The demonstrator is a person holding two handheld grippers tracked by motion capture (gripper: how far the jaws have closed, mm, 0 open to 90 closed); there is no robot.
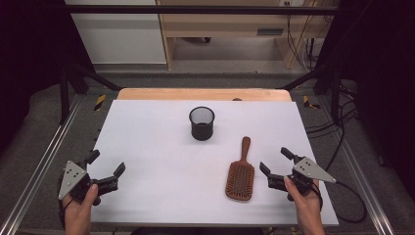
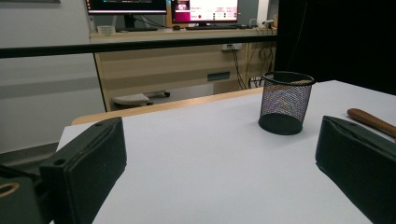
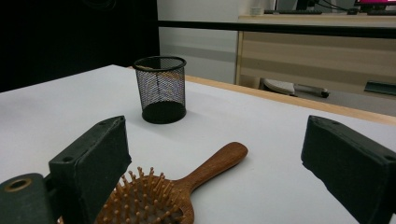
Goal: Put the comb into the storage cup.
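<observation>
Nothing looks begun: the brown wooden paddle hairbrush (image 1: 241, 173) lies bristles-up on the white tabletop (image 1: 156, 147), nearer the person than the empty black wire-mesh cup (image 1: 201, 123), just beside the right gripper (image 1: 277, 169), whose jaws stand apart and empty, like the left gripper (image 1: 106, 170).

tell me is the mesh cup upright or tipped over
Upright. The mesh cup stands on its solid base on the table, open rim facing up; the right gripper view shows it level too.

A wooden hairbrush (image 1: 241, 174) lies just beside the wide-jawed right gripper (image 1: 276, 164), mesh cup (image 1: 201, 123) farther back
</observation>
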